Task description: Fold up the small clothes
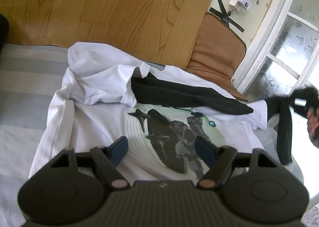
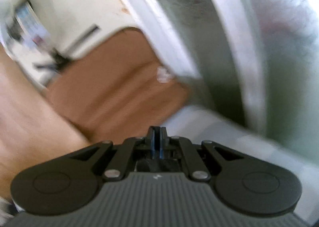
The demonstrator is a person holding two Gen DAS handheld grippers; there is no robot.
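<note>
Left gripper [image 1: 161, 150] gapes over the white T-shirt [image 1: 95, 119]; right gripper [image 2: 158, 136], clenched on a black sock [image 1: 284, 137], clears the bed edge.

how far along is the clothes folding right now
Early. Nothing looks folded: the white t-shirt lies rumpled on the striped bedding, with a black sock across it. In hand: the right gripper is shut on a second dark sock, which dangles. The left gripper is open over the shirt's print. Left: folding everything.

Wood floor [image 1: 103, 7], brown cushion [image 1: 217, 51], white-framed patterned glass door [image 1: 287, 51], daylight.
</note>
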